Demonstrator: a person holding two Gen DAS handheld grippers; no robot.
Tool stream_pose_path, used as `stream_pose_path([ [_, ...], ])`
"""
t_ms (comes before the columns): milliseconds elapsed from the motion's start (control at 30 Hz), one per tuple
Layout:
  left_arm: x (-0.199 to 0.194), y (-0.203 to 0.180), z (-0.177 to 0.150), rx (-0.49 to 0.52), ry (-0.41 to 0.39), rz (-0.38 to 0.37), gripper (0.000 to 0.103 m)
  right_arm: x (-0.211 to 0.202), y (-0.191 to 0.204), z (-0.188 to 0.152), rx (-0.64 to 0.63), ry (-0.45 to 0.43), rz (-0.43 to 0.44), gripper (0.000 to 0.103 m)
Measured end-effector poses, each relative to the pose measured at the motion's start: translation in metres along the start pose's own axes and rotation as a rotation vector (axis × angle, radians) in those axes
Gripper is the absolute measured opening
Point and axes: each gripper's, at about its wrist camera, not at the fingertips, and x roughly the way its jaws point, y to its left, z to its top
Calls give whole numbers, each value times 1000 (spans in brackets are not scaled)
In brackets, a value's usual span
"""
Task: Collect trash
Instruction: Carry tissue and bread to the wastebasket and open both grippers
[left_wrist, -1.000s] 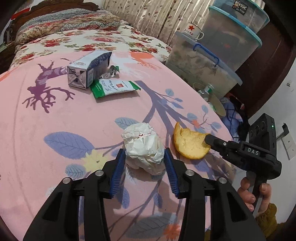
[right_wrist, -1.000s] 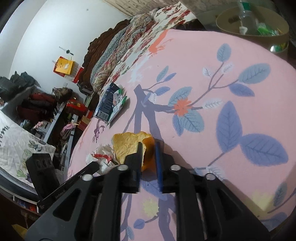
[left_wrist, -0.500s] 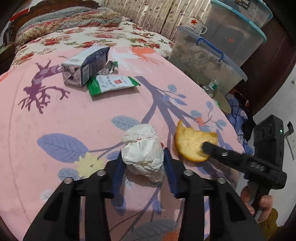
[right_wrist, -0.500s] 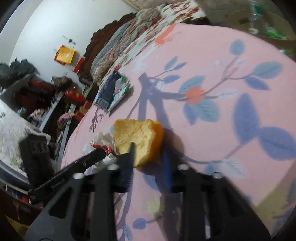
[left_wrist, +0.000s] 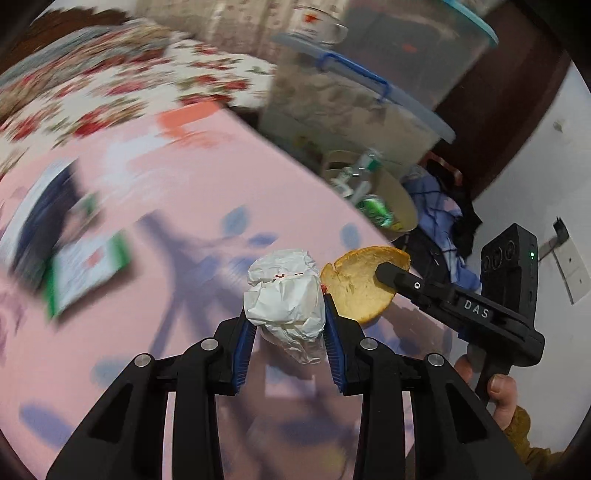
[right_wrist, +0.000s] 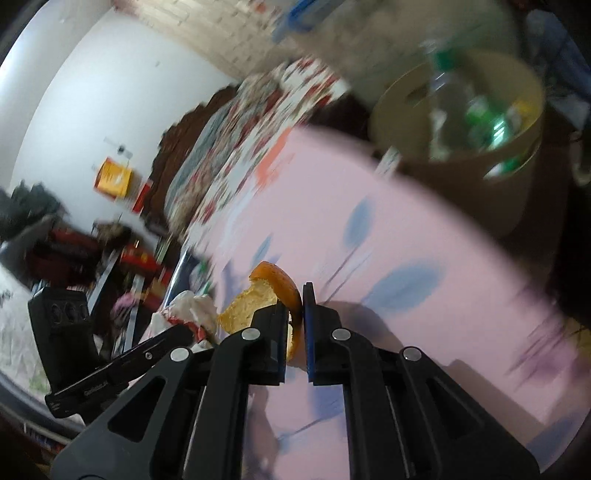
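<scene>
Left gripper (left_wrist: 287, 322): I've just closed it, clenched on the crumpled paper wad (left_wrist: 284, 295), frame centre
Right gripper (right_wrist: 294, 325): I've just pinched the bread piece (right_wrist: 258, 299)
Bin (right_wrist: 517, 192): upper right

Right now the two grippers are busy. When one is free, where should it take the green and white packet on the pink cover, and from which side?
The green and white packet lies flat and thin on the pink cover, next to the blurred carton. I would probably take a short edge, coming in low from the open side away from the carton, one finger sliding beneath. The picture is blurred, so exact edges are uncertain.
</scene>
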Motion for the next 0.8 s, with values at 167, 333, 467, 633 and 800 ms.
stream_pose_path([
  [167, 59, -38, 57, 54, 66, -63, 32, -20, -37, 54, 24, -92, -57, 10],
  [333, 114, -73, 111, 84, 102, -103, 34, -26, -68, 107, 56, -160, -145, 10],
  [467, 153, -100, 143, 97, 115, -119, 55, -11, -83, 133, 41, -144, -231, 28],
  [633, 169, -95, 150, 13, 128, -135, 71, -21, -82, 126, 30, -195, -224, 70],
  [800, 131, -73, 127, 14, 75, -123, 71, -40, -71, 100, 83, -252, -168, 70],
])
